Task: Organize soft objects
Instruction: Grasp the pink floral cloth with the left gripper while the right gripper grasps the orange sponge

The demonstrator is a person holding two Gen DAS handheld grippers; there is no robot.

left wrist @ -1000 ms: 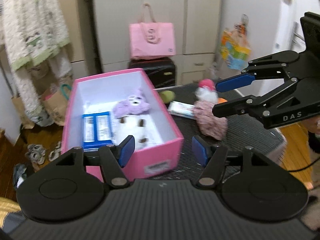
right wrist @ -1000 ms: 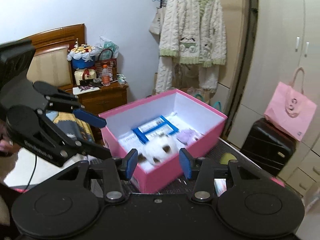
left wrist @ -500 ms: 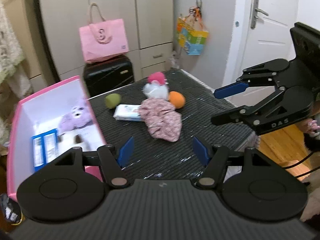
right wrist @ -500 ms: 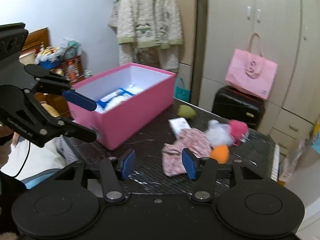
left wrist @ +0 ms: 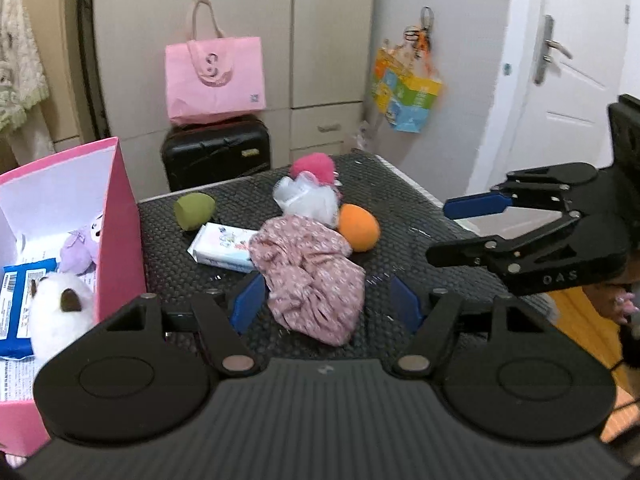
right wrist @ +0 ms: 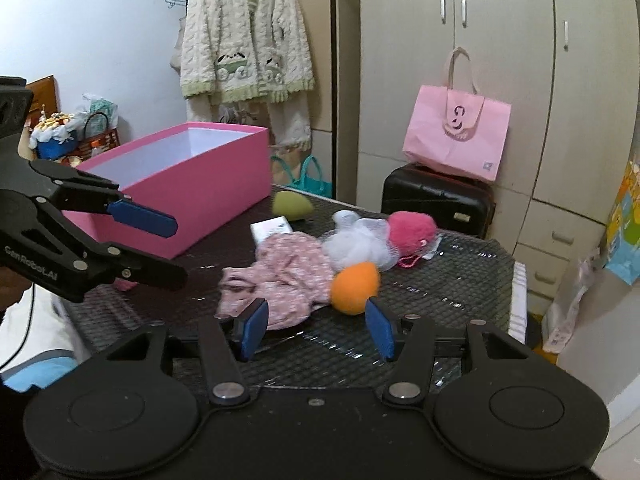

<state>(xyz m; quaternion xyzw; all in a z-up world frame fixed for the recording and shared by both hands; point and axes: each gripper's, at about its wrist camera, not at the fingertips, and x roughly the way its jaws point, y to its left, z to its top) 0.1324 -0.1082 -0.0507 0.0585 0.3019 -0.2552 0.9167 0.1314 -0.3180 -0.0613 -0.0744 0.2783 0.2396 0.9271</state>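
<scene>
Soft objects lie in a loose heap on the dark mesh-topped bench (left wrist: 400, 200): one crumpled pink floral cloth (left wrist: 316, 276), one white mesh bath puff (left wrist: 308, 200), one fuzzy hot-pink pompom (left wrist: 314, 166), one orange egg-shaped sponge (left wrist: 358, 226) and one olive-green egg-shaped sponge (left wrist: 194, 210). One flat white pack of wipes (left wrist: 224, 246) lies partly under the cloth. The orange sponge touches the cloth's edge; the green one sits apart, near the one open pink cardboard box (left wrist: 124, 232) at the bench's left end. Inside the box are two plush toys, one lilac (left wrist: 80, 248) and one white with brown ears (left wrist: 60, 314), beside one blue-edged packet (left wrist: 18, 304).

Two claws hover over the heap. The left claw (left wrist: 326, 306) is released, its jaws having just been widening; the floral cloth shows between its blue pads (left wrist: 248, 304), which do not press on it. The right claw (right wrist: 316, 326) is also released, jaws just widened, nothing gripped, with the orange sponge just ahead of it.

One pink tote bag (right wrist: 456, 128) sits on one black suitcase (right wrist: 436, 200).
</scene>
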